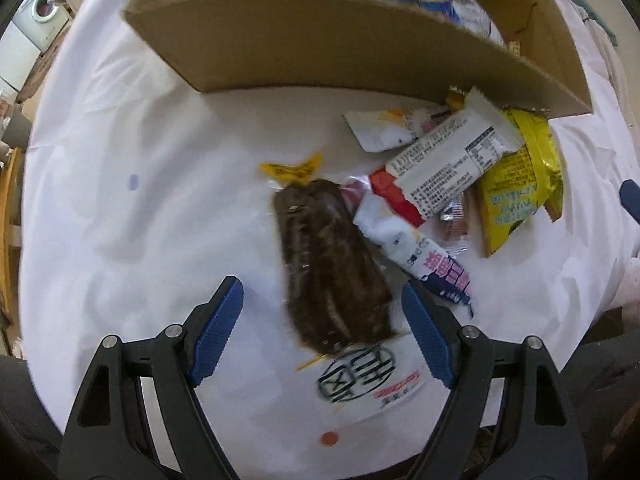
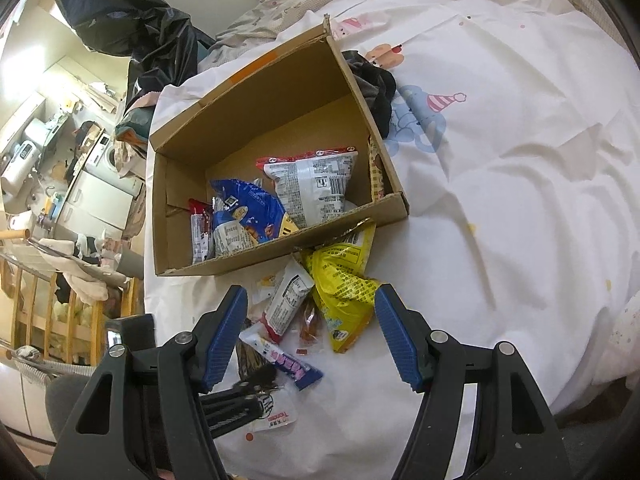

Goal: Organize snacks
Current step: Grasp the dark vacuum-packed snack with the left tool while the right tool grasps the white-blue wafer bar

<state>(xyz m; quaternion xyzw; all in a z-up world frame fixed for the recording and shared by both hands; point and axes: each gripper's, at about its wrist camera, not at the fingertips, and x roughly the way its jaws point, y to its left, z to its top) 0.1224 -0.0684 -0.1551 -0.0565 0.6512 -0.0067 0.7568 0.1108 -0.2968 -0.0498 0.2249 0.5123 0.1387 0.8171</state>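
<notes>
Snacks are lying in two lots on the white sheet (image 1: 120, 220): some inside the cardboard box (image 2: 256, 120), some loose just in front of its near wall. In the left wrist view the brown packet (image 1: 328, 264) is sitting at the centre, running from mid-frame down toward the lower right, its clear wrapper ending in a yellow tab at the top. The left gripper (image 1: 322, 332) is hanging over it with its blue pads spread wide, one on each side of the packet's lower end, neither touching it; nothing is being held. Just right of the brown packet a white-and-pink packet (image 1: 424, 260) is lying slantwise, touching or overlapping its edge. Above that, a white bar (image 1: 452, 160) with printed text is resting across a red wrapper, and the yellow bag (image 1: 520, 176) is crowding the right side, up against the box wall.

In the right wrist view the right gripper (image 2: 310, 336) is standing open and empty above the same loose heap, the yellow bag (image 2: 344, 292) and white bar (image 2: 288, 296) showing between its pads. Beyond, the box is filling the middle of the frame, holding a blue bag (image 2: 248, 208), a grey-and-red bag (image 2: 316, 188) and a narrow red-topped bar (image 2: 200, 232) in its lower left corner. A dark cloth (image 2: 376, 88) is bunching against the box's right wall.
</notes>
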